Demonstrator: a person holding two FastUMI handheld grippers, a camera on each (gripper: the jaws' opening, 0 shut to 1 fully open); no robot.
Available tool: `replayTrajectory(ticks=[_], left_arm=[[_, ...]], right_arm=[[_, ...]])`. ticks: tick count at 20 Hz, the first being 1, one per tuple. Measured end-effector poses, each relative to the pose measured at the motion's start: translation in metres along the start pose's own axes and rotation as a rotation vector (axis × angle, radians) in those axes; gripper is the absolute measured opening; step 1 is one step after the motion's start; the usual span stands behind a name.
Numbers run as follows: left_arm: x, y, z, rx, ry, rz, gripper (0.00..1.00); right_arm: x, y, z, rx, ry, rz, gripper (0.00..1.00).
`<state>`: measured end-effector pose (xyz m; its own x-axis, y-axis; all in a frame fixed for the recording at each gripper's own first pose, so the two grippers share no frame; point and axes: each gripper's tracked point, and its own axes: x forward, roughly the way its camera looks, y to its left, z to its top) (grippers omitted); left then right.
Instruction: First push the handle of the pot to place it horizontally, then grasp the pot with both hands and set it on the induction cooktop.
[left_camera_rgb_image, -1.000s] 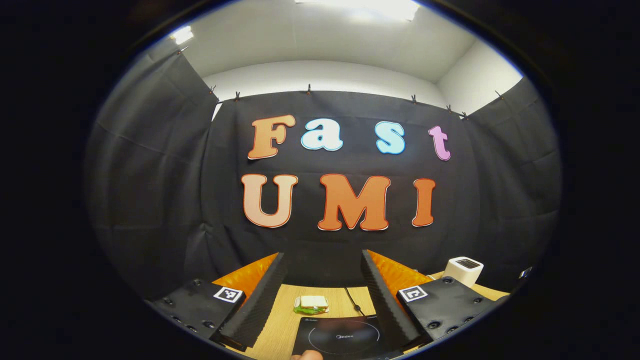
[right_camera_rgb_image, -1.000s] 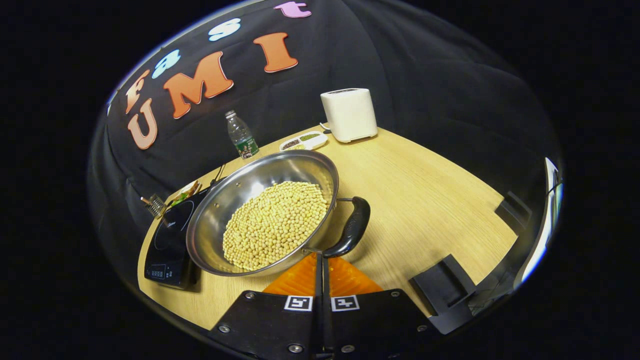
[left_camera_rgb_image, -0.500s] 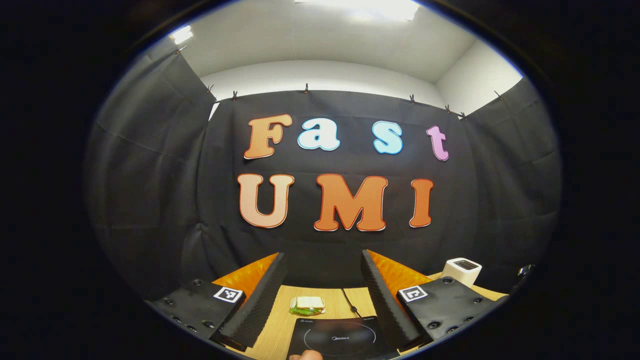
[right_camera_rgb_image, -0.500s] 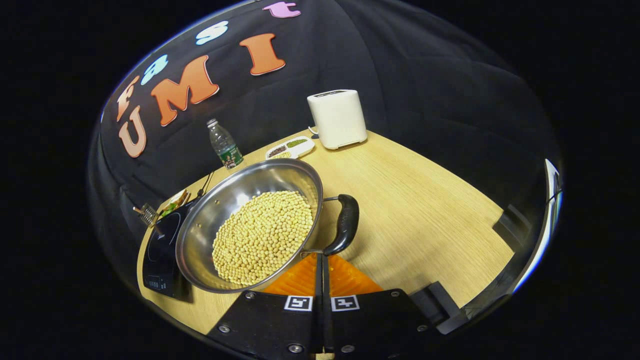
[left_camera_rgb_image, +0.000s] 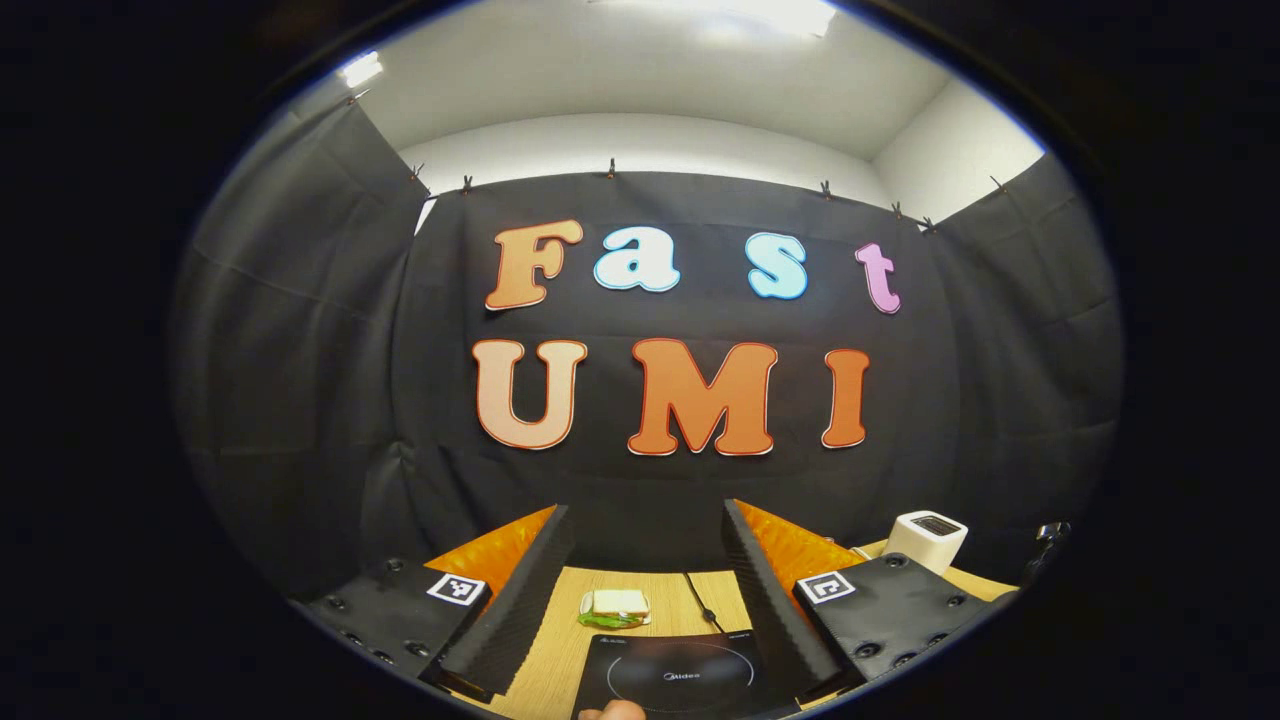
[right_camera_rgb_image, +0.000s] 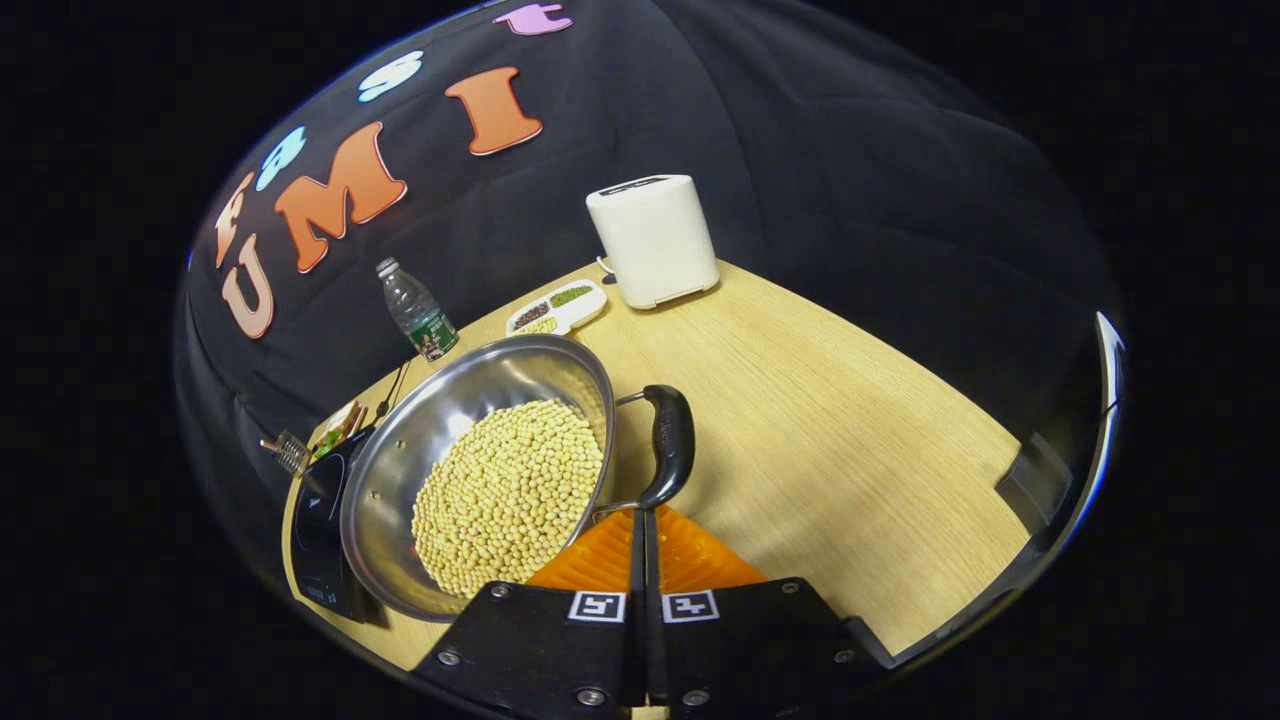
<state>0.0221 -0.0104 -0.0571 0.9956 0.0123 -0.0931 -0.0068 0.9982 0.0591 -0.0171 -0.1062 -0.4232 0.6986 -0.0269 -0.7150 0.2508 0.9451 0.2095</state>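
**Pot at right gripper tip, cooktop ahead of left gripper**

Pot position: the round stainless-steel pot (right_camera_rgb_image: 470, 470), filled with pale yellow beans (right_camera_rgb_image: 510, 495), sits on the light wooden table (right_camera_rgb_image: 830, 440) just ahead and to the left of the right gripper (right_camera_rgb_image: 641, 520) in the right gripper view. The pot's black curved side handle (right_camera_rgb_image: 668, 445) lies directly in front of the gripper tip, its lower end at or touching the tip; contact cannot be confirmed. The right gripper's fingers are pressed together with nothing between them.

Pot condition: shiny, shallow, wide-rimmed, beans heaped in the bowl. The handle joins the rim by two thin metal rods.

The black flat induction cooktop (right_camera_rgb_image: 315, 525) lies beyond the pot's far-left edge, partly hidden by it. Behind stand a clear plastic bottle (right_camera_rgb_image: 415, 310), a white divided dish of grains (right_camera_rgb_image: 555, 308) and a white toaster (right_camera_rgb_image: 652, 240).

In the left gripper view, the left gripper (left_camera_rgb_image: 645, 580) is spread wide and holds nothing. The cooktop (left_camera_rgb_image: 680, 675) lies below, between its fingers, with a sandwich on a plate (left_camera_rgb_image: 615, 606) past it.
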Motion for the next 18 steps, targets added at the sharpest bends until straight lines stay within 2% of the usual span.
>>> replayTrajectory(ticks=[18], left_arm=[[0.021, -0.004, -0.019, -0.001, 0.034, 0.004, 0.98]], right_arm=[[0.047, -0.008, 0.039, 0.010, 0.021, -0.032, 0.00]])
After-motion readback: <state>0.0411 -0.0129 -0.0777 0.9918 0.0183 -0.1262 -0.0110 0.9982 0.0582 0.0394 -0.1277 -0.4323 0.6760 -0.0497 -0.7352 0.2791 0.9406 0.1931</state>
